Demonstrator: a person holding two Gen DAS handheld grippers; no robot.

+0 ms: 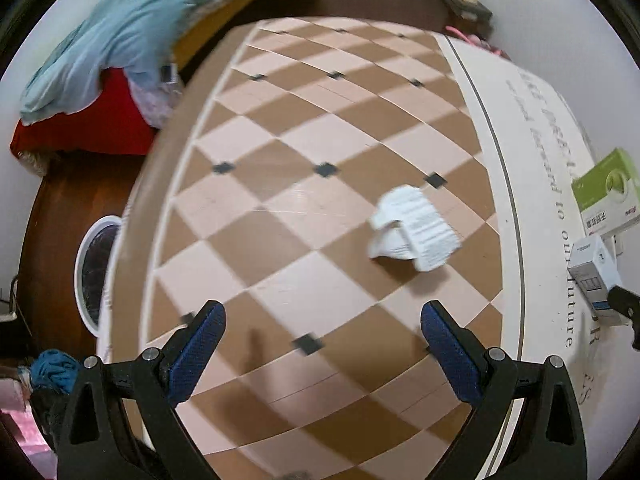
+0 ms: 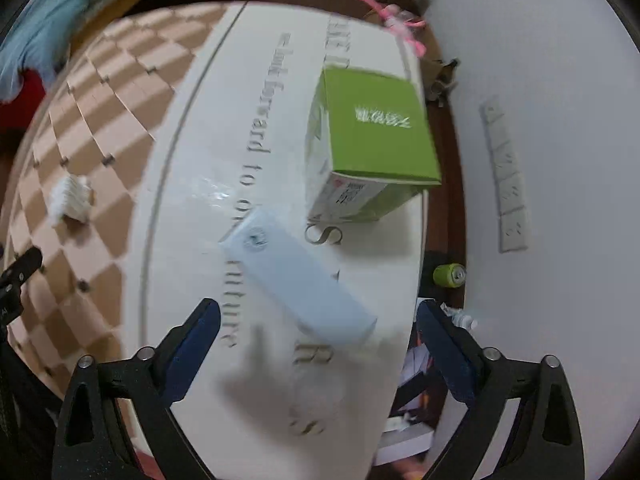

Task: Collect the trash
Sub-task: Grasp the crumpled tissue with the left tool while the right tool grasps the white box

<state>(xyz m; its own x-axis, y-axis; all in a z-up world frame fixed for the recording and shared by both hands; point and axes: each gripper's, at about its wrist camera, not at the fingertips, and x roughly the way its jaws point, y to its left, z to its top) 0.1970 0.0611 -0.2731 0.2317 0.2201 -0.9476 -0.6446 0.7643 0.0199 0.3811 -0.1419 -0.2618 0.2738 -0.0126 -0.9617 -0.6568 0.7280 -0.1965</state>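
A crumpled white paper (image 1: 414, 234) with printed lines lies on the checkered tabletop (image 1: 280, 216), ahead and to the right of my open, empty left gripper (image 1: 322, 316); it also shows small in the right wrist view (image 2: 70, 198). A long light-blue box (image 2: 300, 280) lies on the white part of the table, just ahead of my open, empty right gripper (image 2: 318, 314). A green and white box (image 2: 368, 144) stands behind it. Both boxes show at the right edge of the left wrist view, the green one (image 1: 608, 192) and the blue one (image 1: 596, 276).
A round white-rimmed bin (image 1: 96, 272) stands on the floor left of the table. A bed with blue and red covers (image 1: 104, 56) is at the back left. A green can (image 2: 450, 275) lies on the floor by the wall. The other gripper's tip (image 2: 20, 268) shows at left.
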